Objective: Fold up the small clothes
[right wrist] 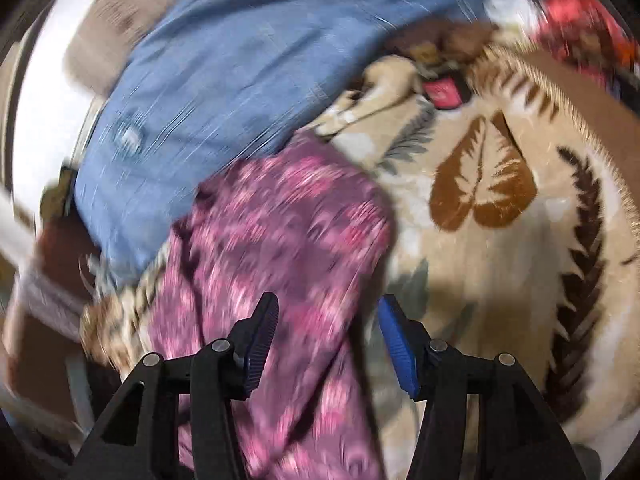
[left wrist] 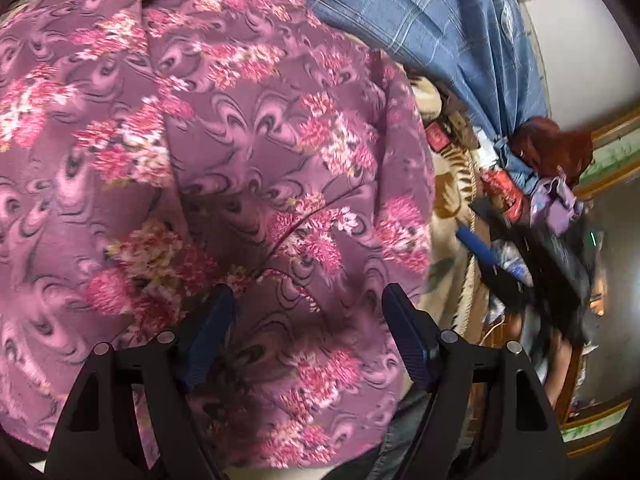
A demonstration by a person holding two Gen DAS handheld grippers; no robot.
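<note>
A purple garment with pink flowers (left wrist: 220, 160) fills most of the left wrist view, spread out with a few creases. My left gripper (left wrist: 309, 294) hovers just over it, open, its blue pads wide apart with only the flat cloth beneath them. In the blurred right wrist view the same garment (right wrist: 288, 220) lies as a long strip on a beige blanket (right wrist: 480, 200). My right gripper (right wrist: 328, 302) stands open over the strip's right edge. Its left finger is over the cloth and its right finger (right wrist: 396, 344) is over the blanket, and neither pad presses on the fabric.
A blue checked cloth (left wrist: 420, 12) (right wrist: 224, 60) lies beyond the garment. The beige blanket with brown leaf prints (left wrist: 448, 200) covers the surface. A heap of mixed clothes (left wrist: 552, 200) sits at the right, by a wooden frame (left wrist: 612, 128). A red item (right wrist: 444, 92) rests on the blanket.
</note>
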